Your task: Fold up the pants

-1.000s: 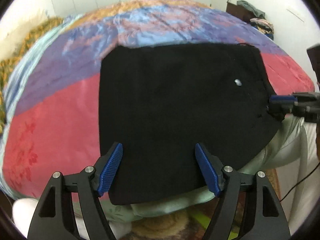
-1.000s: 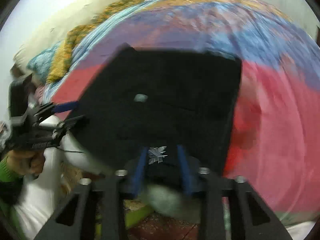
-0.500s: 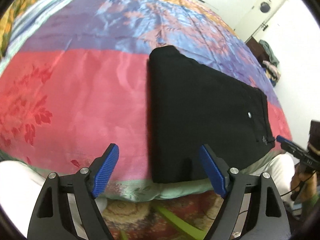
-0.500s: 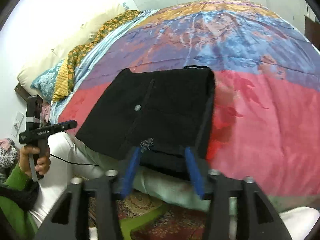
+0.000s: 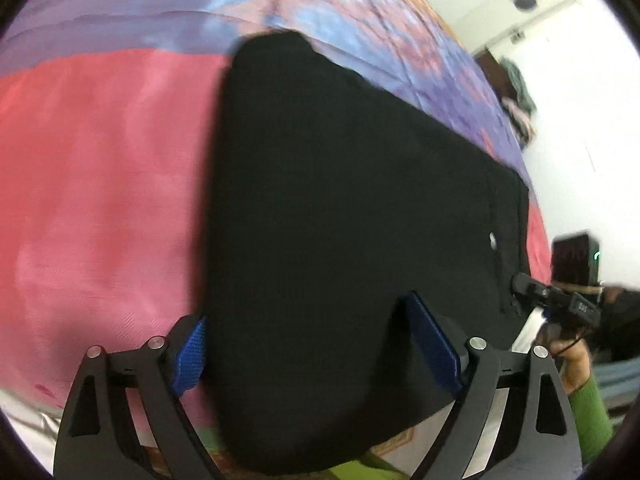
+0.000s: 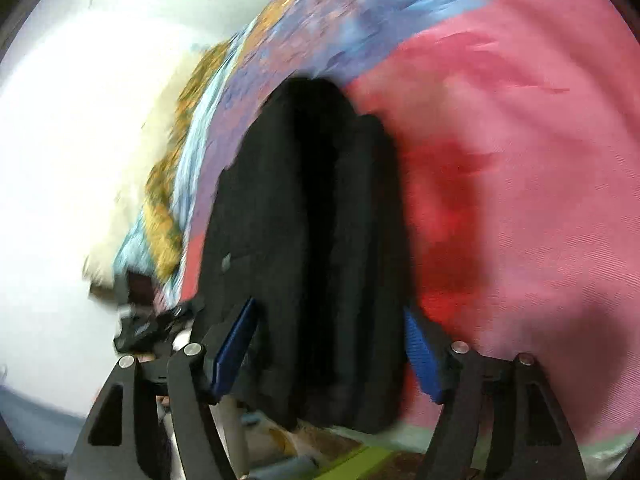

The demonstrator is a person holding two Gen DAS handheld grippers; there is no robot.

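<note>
The black pants [image 5: 344, 216] lie folded into a thick flat stack at the near edge of the bed [image 5: 100, 184], within easy reach. The left tool [image 5: 316, 348] stands wide, its jaws having just been opening, straddling the stack's near left corner without pressing it. The right tool [image 6: 328, 352] has likewise just been opening; the layered right end sits between its blue pads [image 6: 420, 356] but looks loose, apparently so both can take the next fold.

Black folded fabric pants [image 5: 340, 240] fill centre frame; glossy bedspread [image 5: 100, 200] shows pink at left, purple-blue floral at top.
</note>
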